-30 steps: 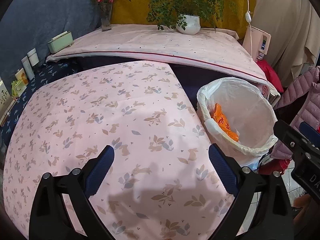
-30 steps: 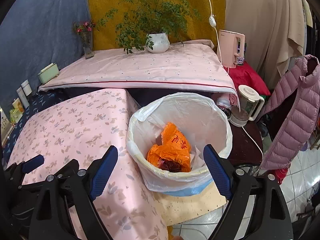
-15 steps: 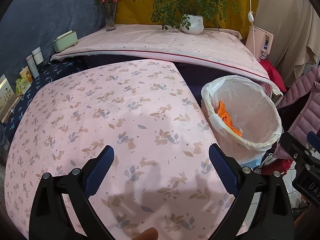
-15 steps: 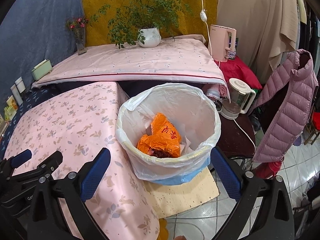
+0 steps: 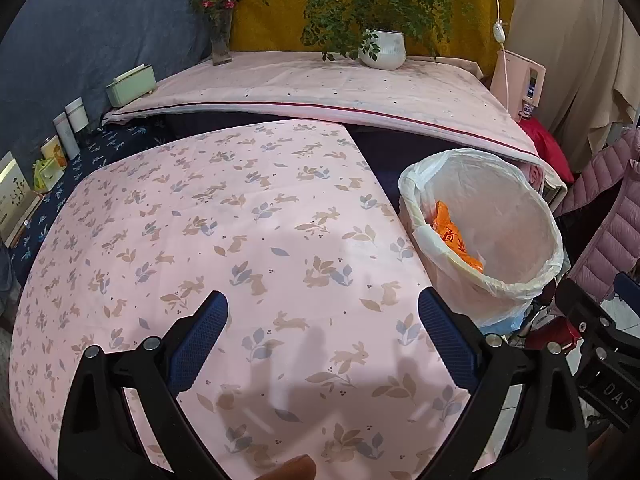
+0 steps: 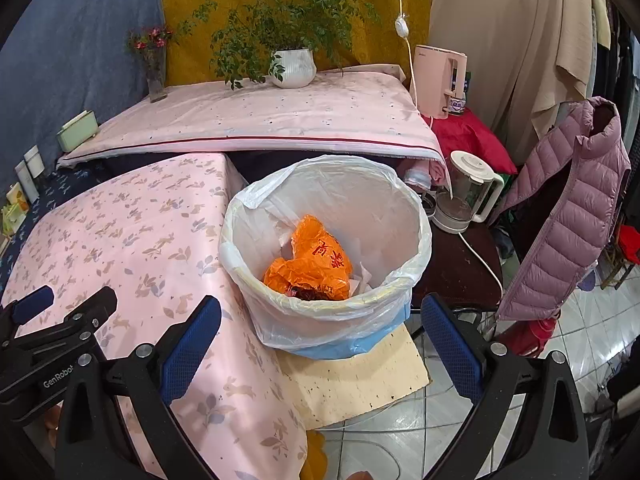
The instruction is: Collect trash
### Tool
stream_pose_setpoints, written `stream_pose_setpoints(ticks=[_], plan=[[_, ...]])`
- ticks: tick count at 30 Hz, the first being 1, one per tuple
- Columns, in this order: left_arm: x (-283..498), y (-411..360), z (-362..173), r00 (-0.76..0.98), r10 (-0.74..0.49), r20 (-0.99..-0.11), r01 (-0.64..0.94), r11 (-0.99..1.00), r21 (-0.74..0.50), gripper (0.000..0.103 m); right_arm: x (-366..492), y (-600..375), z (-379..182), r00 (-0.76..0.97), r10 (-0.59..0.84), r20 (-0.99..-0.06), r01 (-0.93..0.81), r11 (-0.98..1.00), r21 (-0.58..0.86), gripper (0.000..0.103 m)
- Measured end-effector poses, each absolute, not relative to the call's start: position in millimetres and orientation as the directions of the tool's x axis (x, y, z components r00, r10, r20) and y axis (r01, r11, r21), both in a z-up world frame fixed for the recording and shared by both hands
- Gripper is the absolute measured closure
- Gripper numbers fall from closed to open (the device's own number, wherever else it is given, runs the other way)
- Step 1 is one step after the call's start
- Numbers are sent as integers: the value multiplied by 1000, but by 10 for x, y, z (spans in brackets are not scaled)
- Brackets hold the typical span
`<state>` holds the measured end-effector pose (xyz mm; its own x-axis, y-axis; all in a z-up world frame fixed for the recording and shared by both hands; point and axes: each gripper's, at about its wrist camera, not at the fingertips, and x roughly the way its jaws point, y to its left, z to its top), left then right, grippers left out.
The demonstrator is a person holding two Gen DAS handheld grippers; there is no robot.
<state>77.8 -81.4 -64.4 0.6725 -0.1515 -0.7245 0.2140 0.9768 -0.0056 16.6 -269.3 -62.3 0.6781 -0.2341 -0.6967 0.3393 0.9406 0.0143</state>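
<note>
A trash bin lined with a white plastic bag (image 6: 404,248) stands beside the table's right edge and also shows in the left wrist view (image 5: 516,220). An orange plastic bag (image 6: 316,258) lies inside it, partly visible in the left wrist view (image 5: 452,236). My right gripper (image 6: 320,344) is open and empty, in front of and above the bin. My left gripper (image 5: 322,340) is open and empty over the pink rabbit-print tablecloth (image 5: 200,220). No loose trash shows on the cloth.
A higher pink-covered surface (image 6: 260,120) behind holds a potted plant (image 6: 292,66), a flower vase (image 6: 154,72) and a green box (image 5: 130,84). A blender jug (image 6: 466,196), a pink kettle (image 6: 440,78) and a purple down jacket (image 6: 568,208) stand right of the bin. A foam board (image 6: 360,376) lies under it.
Both grippers have pulled back and risen slightly; the bin sits lower and further from the right gripper. Both stay open and empty.
</note>
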Motion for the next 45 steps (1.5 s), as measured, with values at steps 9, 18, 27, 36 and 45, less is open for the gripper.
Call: stream_pose_setpoints(ticks=[9,18,27,36,45], plan=[[764,-852,-642,682,-138,-718,200,980,2,11,159,-2689,-687,670,-237,-704,340,940,7,7],[749,-843,-647,682,-139,-718,193,981,-7,11,142,-2679,-718,664,-242,-707,338,941,-4,7],[730,-872,-650,679,-150,-718,198,980,-18,11,135,-2684,-735,662,-245,-708,339,941,-8,7],[691,-981,-627,680,-168,-713,222,975,-18,11,88,-2718,-735,660,-258,-706,349,937,-16,7],[678,-1049,-619,683,-175,-709,230,973,-19,12,90,-2770,-740,655,-262,-709,359,933,-13,7]])
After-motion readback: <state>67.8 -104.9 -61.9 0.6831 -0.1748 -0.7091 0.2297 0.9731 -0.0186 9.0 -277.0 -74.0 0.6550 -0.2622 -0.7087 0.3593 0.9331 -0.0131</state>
